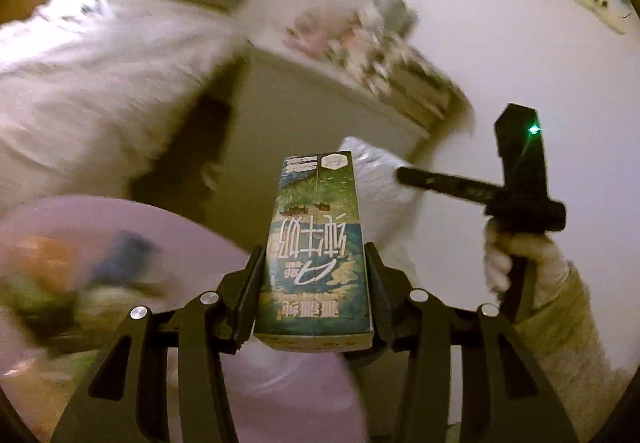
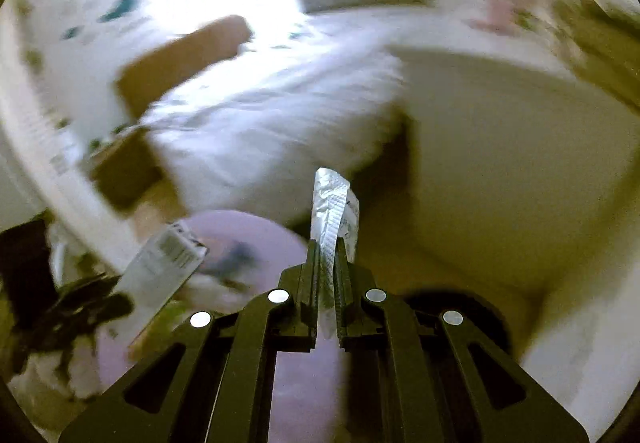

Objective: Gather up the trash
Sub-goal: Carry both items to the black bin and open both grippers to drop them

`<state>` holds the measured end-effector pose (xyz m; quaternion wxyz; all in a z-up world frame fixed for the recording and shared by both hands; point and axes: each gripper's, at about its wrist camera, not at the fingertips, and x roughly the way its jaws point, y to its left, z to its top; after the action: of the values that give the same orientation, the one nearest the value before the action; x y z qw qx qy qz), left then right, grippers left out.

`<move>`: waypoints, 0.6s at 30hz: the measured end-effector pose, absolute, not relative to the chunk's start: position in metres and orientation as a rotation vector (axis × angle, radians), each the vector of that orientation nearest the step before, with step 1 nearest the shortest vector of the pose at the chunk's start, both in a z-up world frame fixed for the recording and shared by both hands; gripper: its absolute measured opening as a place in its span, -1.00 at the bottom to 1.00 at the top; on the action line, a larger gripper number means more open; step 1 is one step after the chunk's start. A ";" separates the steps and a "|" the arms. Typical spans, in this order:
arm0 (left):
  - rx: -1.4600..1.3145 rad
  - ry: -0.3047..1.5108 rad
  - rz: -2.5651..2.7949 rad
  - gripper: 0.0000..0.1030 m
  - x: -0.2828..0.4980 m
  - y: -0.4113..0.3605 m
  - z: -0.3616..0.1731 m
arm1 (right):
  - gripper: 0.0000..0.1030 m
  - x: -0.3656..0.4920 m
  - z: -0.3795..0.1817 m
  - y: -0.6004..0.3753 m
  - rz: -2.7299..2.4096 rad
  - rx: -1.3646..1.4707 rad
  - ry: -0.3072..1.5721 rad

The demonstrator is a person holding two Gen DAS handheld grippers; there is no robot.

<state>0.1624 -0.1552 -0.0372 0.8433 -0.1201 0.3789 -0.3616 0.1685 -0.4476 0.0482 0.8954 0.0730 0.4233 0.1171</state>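
Both tools loaded, frames heavily motion-blurred. Left tool (image 1: pixel 316 275) is clamped at a middling width on a green milk carton (image 1: pixel 318 239), long axis running straight out along the fingers, far end toward frame centre. Right tool (image 2: pixel 329 263) is pinched nearly closed on a crumpled silver foil wrapper (image 2: pixel 334 207) that sticks up and out past the fingertips. The pink trash bin (image 1: pixel 248 375) sits lower left in the left wrist view, part-filled with blurred scraps; in the right wrist view it lies lower centre-left, just beyond and below the fingertips. Judgement: drop-off comes next. The bin is below and to frame-left of both tools, and the left looks nearer, with the carton's near end already above the rim.
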 end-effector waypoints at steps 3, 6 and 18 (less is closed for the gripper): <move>-0.253 0.936 -0.797 -0.08 0.193 -0.224 -0.083 | -0.84 0.182 -0.012 -0.502 0.140 0.241 0.994; -0.222 1.029 -0.801 -0.08 0.212 -0.275 -0.117 | -0.84 0.188 -0.058 -0.529 0.082 0.282 1.071; -0.086 1.154 -0.735 0.51 0.230 -0.322 -0.163 | -0.15 0.184 -0.140 -0.549 0.011 0.392 1.214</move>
<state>0.2300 -0.3218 -0.1625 0.7740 -0.0399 0.5329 -0.3395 0.1840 -0.5488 -0.1397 0.8033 0.1831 0.5666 0.0054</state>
